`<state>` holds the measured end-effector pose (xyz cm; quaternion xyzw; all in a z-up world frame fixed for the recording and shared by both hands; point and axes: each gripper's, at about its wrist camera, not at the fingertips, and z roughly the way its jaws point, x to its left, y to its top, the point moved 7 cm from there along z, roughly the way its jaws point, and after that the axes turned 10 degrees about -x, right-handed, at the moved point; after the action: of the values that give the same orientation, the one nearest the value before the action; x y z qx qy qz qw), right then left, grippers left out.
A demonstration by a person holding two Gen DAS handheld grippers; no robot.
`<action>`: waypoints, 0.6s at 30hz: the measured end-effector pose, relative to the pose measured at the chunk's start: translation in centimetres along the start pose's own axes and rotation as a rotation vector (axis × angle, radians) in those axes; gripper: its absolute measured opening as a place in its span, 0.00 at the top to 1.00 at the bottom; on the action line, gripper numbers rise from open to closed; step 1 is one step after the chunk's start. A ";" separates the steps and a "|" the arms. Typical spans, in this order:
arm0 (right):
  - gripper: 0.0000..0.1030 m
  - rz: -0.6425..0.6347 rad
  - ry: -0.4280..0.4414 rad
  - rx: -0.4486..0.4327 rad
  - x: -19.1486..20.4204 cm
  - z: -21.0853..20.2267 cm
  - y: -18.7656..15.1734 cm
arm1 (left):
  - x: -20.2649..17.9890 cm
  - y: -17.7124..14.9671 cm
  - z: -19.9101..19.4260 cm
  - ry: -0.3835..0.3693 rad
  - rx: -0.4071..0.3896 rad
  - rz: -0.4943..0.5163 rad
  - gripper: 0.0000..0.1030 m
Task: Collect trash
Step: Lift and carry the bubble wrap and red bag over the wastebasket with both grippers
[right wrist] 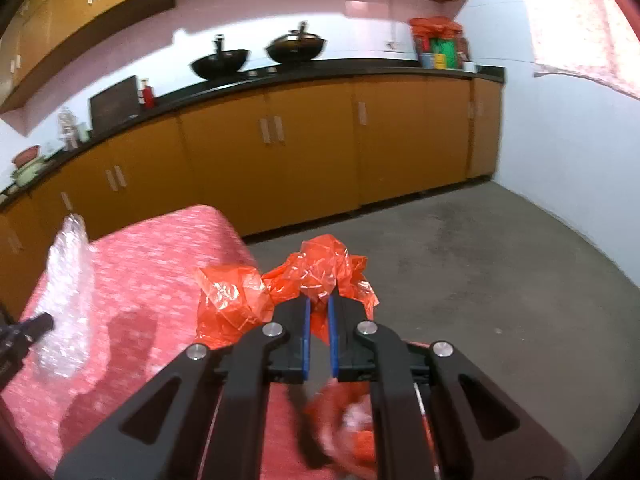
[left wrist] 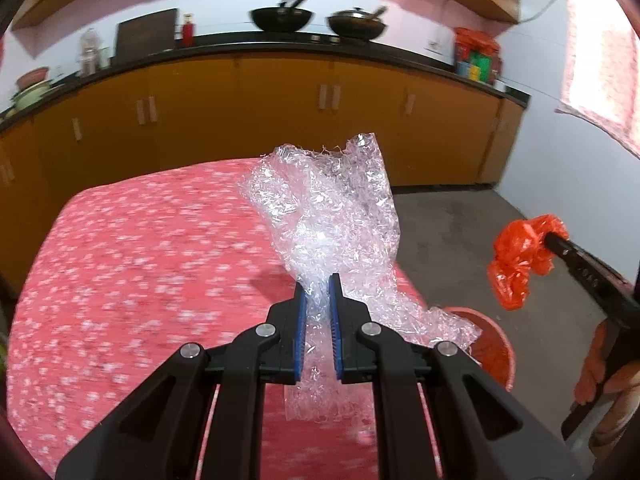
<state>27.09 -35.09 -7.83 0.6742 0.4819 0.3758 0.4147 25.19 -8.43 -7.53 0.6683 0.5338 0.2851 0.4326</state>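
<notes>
My left gripper (left wrist: 318,292) is shut on a crumpled sheet of clear bubble wrap (left wrist: 332,208) and holds it above the right edge of the red patterned table (left wrist: 140,264). My right gripper (right wrist: 318,310) is shut on a crumpled orange plastic bag (right wrist: 280,288) and holds it in the air past the table's right edge. The orange bag (left wrist: 524,260) and the right gripper also show at the right of the left wrist view. The bubble wrap (right wrist: 68,292) shows at the left of the right wrist view. An orange bin (left wrist: 494,356) stands on the floor below, by the table's right side.
Orange kitchen cabinets (left wrist: 280,120) with a black counter run along the back, with two woks (left wrist: 282,20) and bottles on top. Grey concrete floor (right wrist: 480,264) lies to the right, bounded by a white wall. A patterned curtain (left wrist: 600,60) hangs at the right.
</notes>
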 end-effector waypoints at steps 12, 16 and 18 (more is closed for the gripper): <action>0.92 0.056 -0.122 0.064 -10.0 1.3 -3.5 | -10.4 -3.0 3.6 -0.160 0.088 0.070 0.90; 0.92 0.063 -0.127 0.087 -11.6 1.9 -4.6 | -13.0 -4.1 4.7 -0.189 0.120 0.095 0.90; 0.92 0.069 -0.131 0.102 -12.5 2.2 -5.3 | -13.9 -4.7 5.2 -0.202 0.138 0.099 0.90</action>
<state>24.15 -46.51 -14.89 0.7340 0.4485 0.3198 0.3973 23.66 -22.99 -12.98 0.7473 0.4723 0.1998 0.4226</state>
